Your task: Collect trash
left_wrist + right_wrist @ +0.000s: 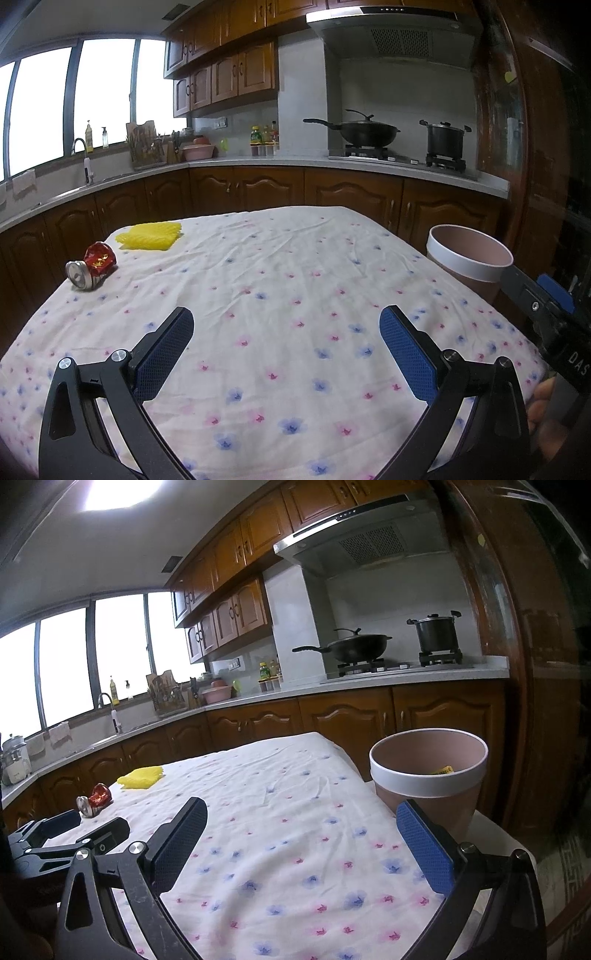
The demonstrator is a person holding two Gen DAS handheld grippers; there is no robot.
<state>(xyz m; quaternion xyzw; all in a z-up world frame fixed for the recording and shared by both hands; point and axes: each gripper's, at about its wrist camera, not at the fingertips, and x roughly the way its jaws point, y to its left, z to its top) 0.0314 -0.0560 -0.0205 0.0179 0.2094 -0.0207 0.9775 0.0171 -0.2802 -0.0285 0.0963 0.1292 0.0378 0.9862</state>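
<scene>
I'm holding the left gripper (pixel 286 349) low over the floral tablecloth (pixel 295 280), its jaws standing wide with nothing between the blue pads. The right gripper (pixel 301 843) is hovering alongside it, jaws just as wide and just as empty; in the left wrist view I'm catching it at the right edge, with fingers of the hand (pixel 543 413) gripping it below.

The trash is sitting at the far left of the surface — I'm seeing a crushed red can (pixel 92 267) lying on its side, silver end facing me, and just beyond it a yellow foam net (pixel 149 236) lying flat near the far corner. The two are close together but not touching, and both are well apart from either gripper.

Off the right side of the surface, the pink bin (pixel 428 775) with the white rim is standing upright, nearest the right gripper's right pad. Down inside it, the right wrist view is showing a scrap of something yellow (pixel 441 770) — too little of it is visible to say what.
</scene>
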